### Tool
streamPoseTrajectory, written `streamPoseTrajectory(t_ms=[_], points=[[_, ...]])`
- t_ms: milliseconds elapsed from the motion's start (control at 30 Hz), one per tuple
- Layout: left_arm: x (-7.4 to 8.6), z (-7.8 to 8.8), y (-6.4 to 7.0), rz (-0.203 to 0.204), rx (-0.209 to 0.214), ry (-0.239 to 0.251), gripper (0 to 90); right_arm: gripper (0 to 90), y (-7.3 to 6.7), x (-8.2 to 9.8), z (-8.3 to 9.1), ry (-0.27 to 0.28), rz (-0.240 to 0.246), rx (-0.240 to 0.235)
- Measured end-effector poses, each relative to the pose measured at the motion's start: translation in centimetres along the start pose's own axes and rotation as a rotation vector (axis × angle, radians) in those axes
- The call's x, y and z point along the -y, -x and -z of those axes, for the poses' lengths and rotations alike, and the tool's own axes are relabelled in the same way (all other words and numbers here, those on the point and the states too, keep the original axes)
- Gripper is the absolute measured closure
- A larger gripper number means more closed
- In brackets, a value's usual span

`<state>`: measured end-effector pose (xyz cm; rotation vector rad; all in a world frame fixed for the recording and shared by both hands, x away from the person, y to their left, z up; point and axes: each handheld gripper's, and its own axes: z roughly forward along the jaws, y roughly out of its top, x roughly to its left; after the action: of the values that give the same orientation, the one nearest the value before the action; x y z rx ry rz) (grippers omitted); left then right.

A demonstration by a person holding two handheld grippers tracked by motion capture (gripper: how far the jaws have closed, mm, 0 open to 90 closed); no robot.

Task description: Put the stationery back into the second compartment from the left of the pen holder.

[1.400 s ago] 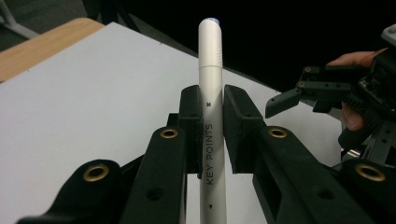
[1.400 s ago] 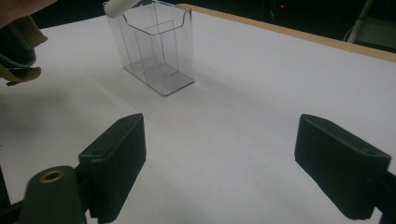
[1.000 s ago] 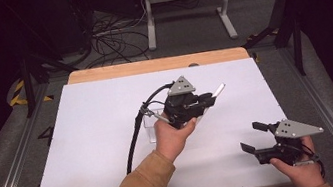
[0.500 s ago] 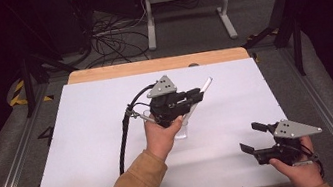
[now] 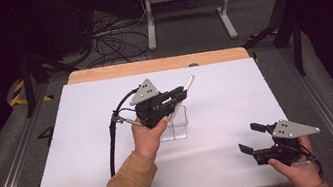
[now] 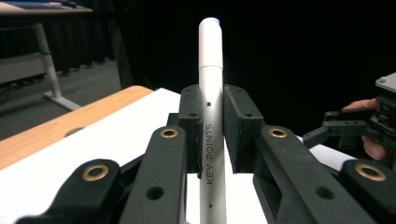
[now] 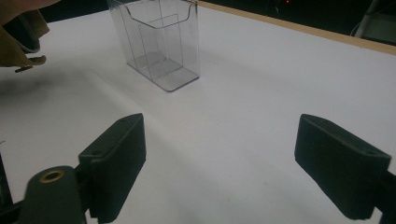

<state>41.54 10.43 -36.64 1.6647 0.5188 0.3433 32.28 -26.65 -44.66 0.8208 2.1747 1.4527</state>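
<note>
A white surface [image 5: 87, 151] with a wooden far edge is sitting in a dark room. The left gripper [image 5: 175, 97] is pinching a white pen [image 6: 209, 121] between its fingers [image 6: 191, 126], the pen's tip pointing away over a clear plastic holder [image 7: 159, 42]; how high above the holder it is hanging is hard to judge. The right gripper [image 5: 251, 138] is resting near the surface's front right corner, well apart from the holder, its fingers [image 7: 116, 163] standing wide with nothing between them.

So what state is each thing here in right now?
Left gripper: shut on the white pen, above the holder.
White pen: capped, clamped between the pads.
Clear plastic holder: upright, empty.
Right gripper: open, holding nothing.
</note>
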Motion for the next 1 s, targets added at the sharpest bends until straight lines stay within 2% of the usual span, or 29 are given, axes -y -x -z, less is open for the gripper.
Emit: streamPoseTrajectory(t_ms=[100,200,333,433,833,1000], points=[[0.3,0.2,-0.4,-0.005,-0.015,-0.004,78.7,16.8,0.0,0.0,0.0,-0.001,0.000,0.001],[0.7,0.5,-0.5,-0.024,-0.051,-0.001,78.7,16.9,0.0,0.0,-0.1,-0.001,0.002,0.000],[1.2,0.6,-0.8,-0.033,-0.059,-0.003,78.8,16.9,0.0,0.0,-0.1,-0.004,0.006,-0.002],[1.7,0.5,-1.1,-0.016,-0.059,0.001,78.8,16.9,-0.1,0.0,-0.1,-0.002,0.006,-0.003],[2.6,0.9,-1.7,-0.010,-0.071,-0.026,78.6,16.8,-0.2,0.0,-0.2,-0.004,0.001,-0.004],[2.9,0.9,-1.7,-0.015,-0.080,-0.051,78.5,16.8,-0.2,0.0,-0.3,-0.008,0.009,-0.006]])
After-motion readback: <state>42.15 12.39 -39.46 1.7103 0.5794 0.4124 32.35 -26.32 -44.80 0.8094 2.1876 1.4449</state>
